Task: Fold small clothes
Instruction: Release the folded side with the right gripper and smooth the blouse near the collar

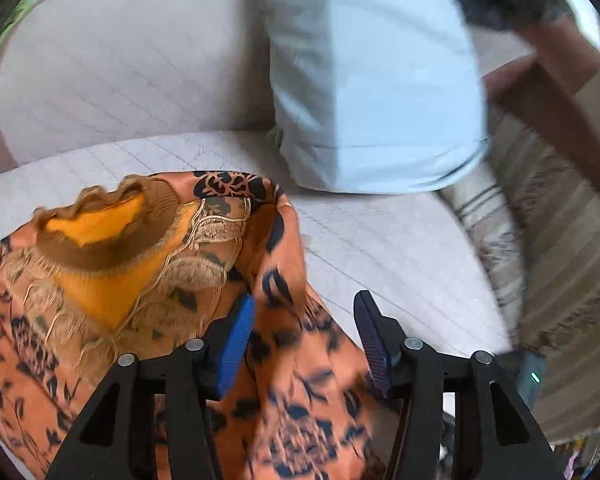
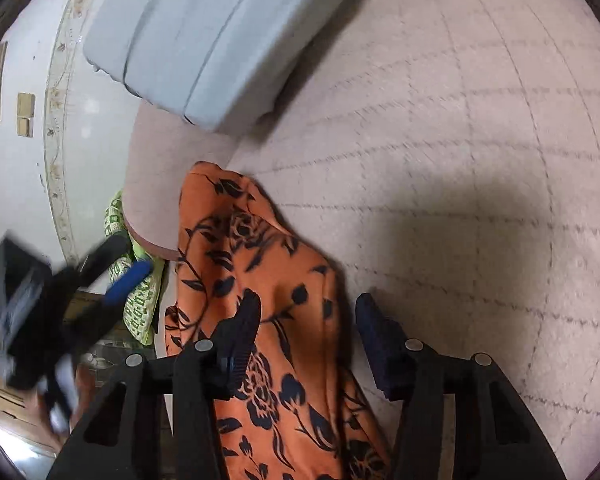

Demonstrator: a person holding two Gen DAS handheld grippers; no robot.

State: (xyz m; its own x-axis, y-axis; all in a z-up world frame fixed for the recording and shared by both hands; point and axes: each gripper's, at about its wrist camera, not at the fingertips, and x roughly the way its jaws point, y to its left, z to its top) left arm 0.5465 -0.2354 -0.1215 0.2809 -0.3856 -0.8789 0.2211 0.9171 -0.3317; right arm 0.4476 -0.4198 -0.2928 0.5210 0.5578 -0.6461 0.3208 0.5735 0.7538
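An orange garment with a dark floral print [image 1: 284, 364] lies on a pale checked bed sheet [image 1: 384, 248]; its yellow and brown neckline with gold embroidery [image 1: 112, 240] faces up at the left. My left gripper [image 1: 304, 320] is open, its blue fingers either side of a raised fold of the cloth. In the right wrist view the same garment [image 2: 268, 280] runs between the fingers of my right gripper [image 2: 308, 320], which is open. The left gripper [image 2: 112, 280] shows blurred at the left there.
A light blue pillow [image 1: 364, 80] [image 2: 204, 40] lies at the far end of the bed. A striped beige cloth [image 1: 560, 240] lies at the right. A green printed bag [image 2: 140, 300] sits off the bed's edge above the floor.
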